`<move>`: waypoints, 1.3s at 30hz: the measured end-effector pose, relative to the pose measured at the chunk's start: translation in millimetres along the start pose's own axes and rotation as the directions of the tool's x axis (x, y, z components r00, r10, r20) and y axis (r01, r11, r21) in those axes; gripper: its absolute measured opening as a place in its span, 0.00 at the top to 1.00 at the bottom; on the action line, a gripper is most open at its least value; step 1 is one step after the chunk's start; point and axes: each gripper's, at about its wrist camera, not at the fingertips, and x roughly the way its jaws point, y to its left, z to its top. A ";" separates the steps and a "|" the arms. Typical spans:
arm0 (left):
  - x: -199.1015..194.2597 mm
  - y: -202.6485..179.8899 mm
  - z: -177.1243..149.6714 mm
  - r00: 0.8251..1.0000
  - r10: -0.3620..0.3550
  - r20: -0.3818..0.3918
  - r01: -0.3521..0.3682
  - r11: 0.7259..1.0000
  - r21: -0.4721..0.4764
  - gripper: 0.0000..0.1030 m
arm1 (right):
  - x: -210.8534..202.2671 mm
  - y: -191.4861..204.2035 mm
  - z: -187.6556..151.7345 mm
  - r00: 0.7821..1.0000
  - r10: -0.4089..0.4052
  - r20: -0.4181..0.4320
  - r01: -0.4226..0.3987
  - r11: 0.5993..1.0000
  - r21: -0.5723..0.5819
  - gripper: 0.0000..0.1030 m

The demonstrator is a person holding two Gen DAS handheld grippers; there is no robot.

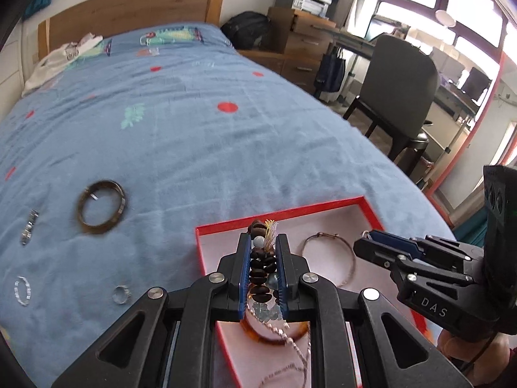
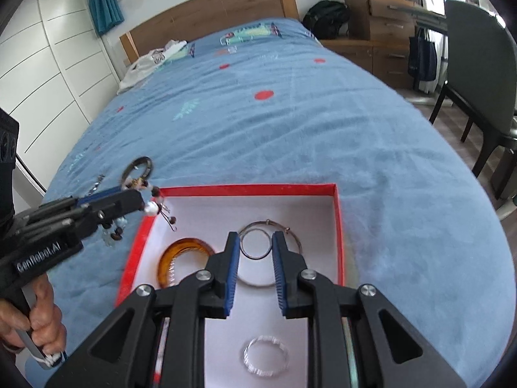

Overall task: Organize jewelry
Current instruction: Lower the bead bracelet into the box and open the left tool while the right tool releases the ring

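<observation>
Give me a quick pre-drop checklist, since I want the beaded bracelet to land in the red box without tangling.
1. Left hand-held gripper grips the beaded bracelet: ok, pads pressed on the beads.
2. Bracelet above the red box: ok in the left view; in the right view it hangs at the box's left wall.
3. Bare floor under it: not ok, the amber bangle lies nearby.
4. Right hand-held gripper clear of the drop: ok, over the wire bangle.
5. Right jaws hold nothing: ok, a gap shows.
6. Pieces left on the bed: not ok, the dark bangle and small rings remain.
</observation>
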 end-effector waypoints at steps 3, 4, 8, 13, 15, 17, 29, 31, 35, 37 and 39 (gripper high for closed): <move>17.3 2.1 -2.2 1.000 0.005 -0.021 -0.005 1.000 -0.008 0.86 | 16.7 -4.7 5.9 1.000 0.000 -0.024 0.001 1.000 0.009 0.81; 22.4 2.8 -2.8 1.000 0.008 -0.027 -0.008 1.000 -0.007 0.86 | 22.8 -5.5 8.1 0.999 -0.002 -0.034 0.002 1.000 0.007 0.81; 39.2 5.0 -4.1 0.998 0.016 -0.056 -0.017 1.000 -0.023 0.86 | 38.0 -8.0 13.8 0.998 -0.017 -0.065 0.018 1.000 0.003 0.81; 52.2 6.6 -8.6 0.996 0.017 -0.088 -0.020 0.999 -0.032 0.86 | 52.6 -11.6 13.4 0.993 -0.057 -0.107 0.056 0.998 -0.012 0.81; 54.2 7.4 -9.7 0.994 0.015 -0.104 -0.018 0.999 -0.034 0.85 | 56.4 -11.8 13.9 0.990 -0.072 -0.118 0.069 0.997 -0.028 0.81; 55.4 9.1 -9.7 0.994 0.014 -0.107 -0.019 0.999 -0.041 0.85 | 59.4 -10.2 14.4 0.989 -0.081 -0.127 0.077 0.996 -0.043 0.81; 57.9 12.7 -13.6 0.991 0.033 -0.130 -0.041 0.998 -0.054 0.84 | 59.0 -8.8 15.0 0.990 -0.084 -0.115 0.079 0.996 -0.050 0.80; 58.0 12.7 -13.1 0.991 0.035 -0.133 -0.042 0.998 -0.053 0.84 | 59.2 -8.6 14.6 0.989 -0.088 -0.117 0.082 0.995 -0.053 0.80; 57.7 11.9 -12.1 0.990 0.038 -0.136 -0.045 0.998 -0.052 0.83 | 58.6 -8.0 14.7 0.987 -0.090 -0.130 0.083 0.995 -0.060 0.78; 57.2 11.5 -12.0 0.990 0.034 -0.139 -0.041 0.998 -0.050 0.81 | 58.7 -6.3 14.7 0.986 -0.095 -0.137 0.086 0.994 -0.069 0.77; 57.0 10.2 -11.9 0.989 0.037 -0.141 -0.044 0.998 -0.045 0.79 | 58.6 -5.1 14.5 0.985 -0.097 -0.141 0.087 0.993 -0.075 0.75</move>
